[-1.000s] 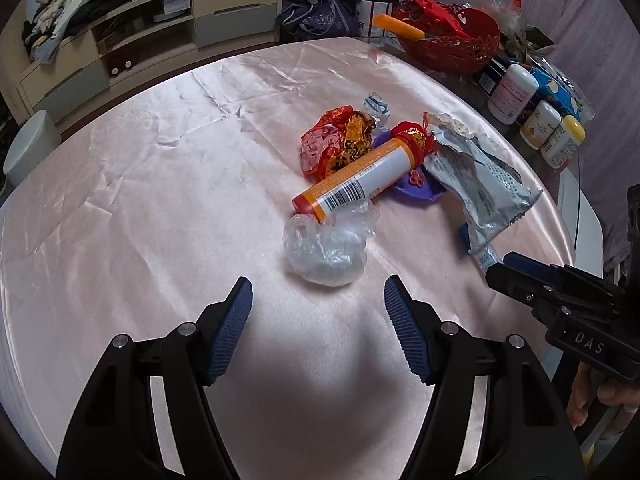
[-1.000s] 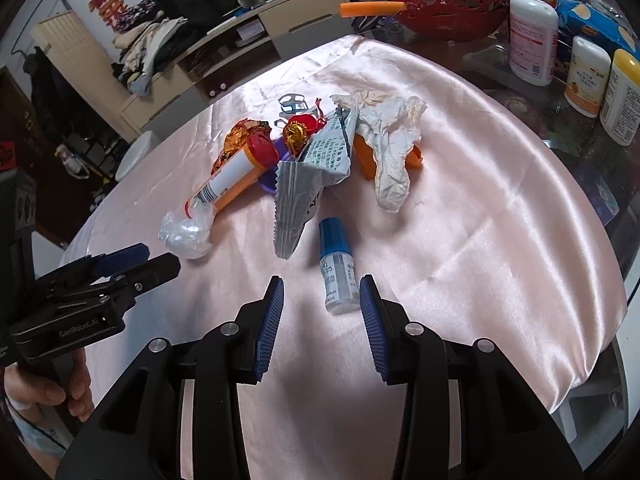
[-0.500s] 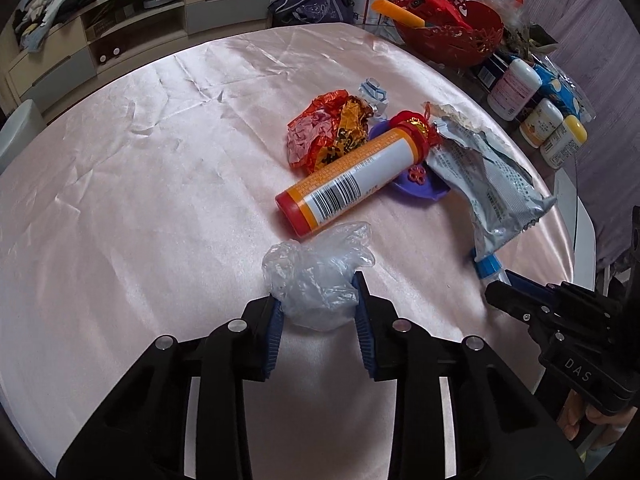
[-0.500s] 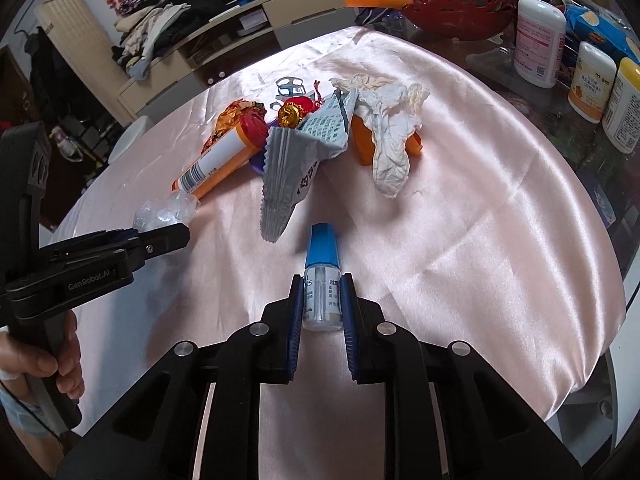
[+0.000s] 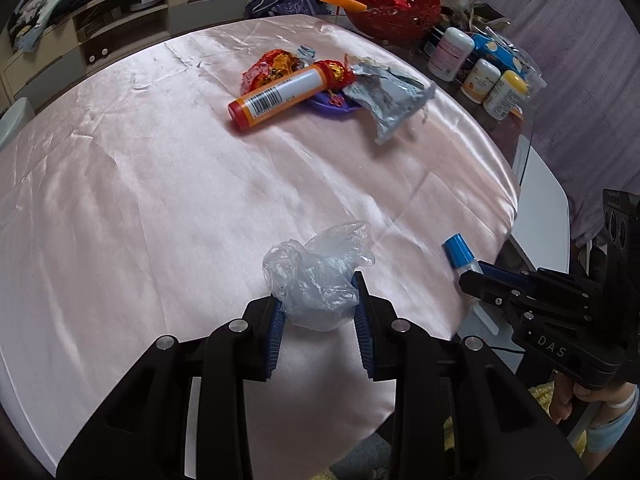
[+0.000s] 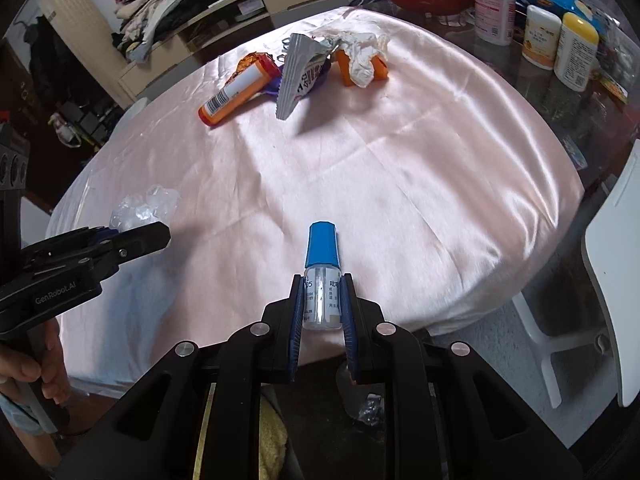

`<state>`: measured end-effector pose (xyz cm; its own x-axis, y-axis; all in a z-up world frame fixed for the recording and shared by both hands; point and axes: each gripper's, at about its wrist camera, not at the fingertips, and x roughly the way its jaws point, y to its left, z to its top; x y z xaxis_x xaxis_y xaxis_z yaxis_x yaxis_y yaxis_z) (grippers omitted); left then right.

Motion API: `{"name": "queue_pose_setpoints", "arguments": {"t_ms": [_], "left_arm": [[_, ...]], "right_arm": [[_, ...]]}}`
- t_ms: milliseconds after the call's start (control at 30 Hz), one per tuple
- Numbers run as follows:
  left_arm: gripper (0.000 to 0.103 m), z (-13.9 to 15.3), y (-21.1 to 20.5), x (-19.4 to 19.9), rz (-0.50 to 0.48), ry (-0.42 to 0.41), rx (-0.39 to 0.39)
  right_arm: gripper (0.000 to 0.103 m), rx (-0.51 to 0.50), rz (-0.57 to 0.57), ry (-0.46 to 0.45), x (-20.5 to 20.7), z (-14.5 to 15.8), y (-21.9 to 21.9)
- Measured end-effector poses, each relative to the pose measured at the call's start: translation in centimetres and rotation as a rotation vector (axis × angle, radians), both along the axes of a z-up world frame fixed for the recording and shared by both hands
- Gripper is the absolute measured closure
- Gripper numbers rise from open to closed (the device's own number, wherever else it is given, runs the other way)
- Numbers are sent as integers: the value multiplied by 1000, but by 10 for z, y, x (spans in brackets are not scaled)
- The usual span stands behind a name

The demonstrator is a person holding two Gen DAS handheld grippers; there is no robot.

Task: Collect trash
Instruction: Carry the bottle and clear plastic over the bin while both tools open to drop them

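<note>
Left wrist view: left tool [image 5: 320, 312] pinches a crumpled clear plastic bag [image 5: 318, 276] between its blue pads, held over the near edge of the surface [image 5: 160, 200]. The bag is soft and bulges out above the pads, so only part of it looks trapped. Risk: thin film slides out or a loose flap snags the satin cloth on the way off. Right tool [image 5: 492, 280] shows at the surface's right edge, with the small blue-capped bottle [image 5: 460, 254] sticking out ahead of it. The rest of the trash sits toward the far edge: orange tube [image 5: 280, 96], red-gold wrapper [image 5: 272, 66], silver foil pouch [image 5: 384, 100], purple piece [image 5: 332, 106] under them. Pile is tangled, so pulling one piece later may drag others or roll the tube.

Right wrist view: right tool [image 6: 320, 308] is pressed onto the blue-capped bottle [image 6: 322, 280], gripping the clear body low down, cap pointing away, at the near edge of the surface [image 6: 400, 180]. Bottle is smooth, round and gripped near its base. Risk: it pivots or squirts forward out of the pads if tilted. Left tool [image 6: 136, 238] at the left edge with the plastic bag [image 6: 140, 210] bunched at its tip. Crumpled tissue [image 6: 360, 58] lies over orange pieces [image 6: 380, 66] at the far edge. No bin visible in either view, so drop spot unknown; a blind release could miss.
</note>
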<state>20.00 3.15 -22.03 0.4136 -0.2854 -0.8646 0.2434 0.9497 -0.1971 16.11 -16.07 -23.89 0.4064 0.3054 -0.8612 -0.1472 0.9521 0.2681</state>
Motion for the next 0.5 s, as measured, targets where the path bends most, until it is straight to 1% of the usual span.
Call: {"name": "queue_pose_setpoints", "arguments": {"t_ms": [100,233,500], "left_arm": [[73,4,-14,-25,-37,-8,9],[74,2,-36,-53,-79,4,8],[74,-19,-76,-96,-163,65,13]], "right_arm": [[84,-12,-23,-2,-22,2,-13],[84,-13,-66,-10,-51,8,-31],[84,-3,-132,1,-92,4,-66]]}}
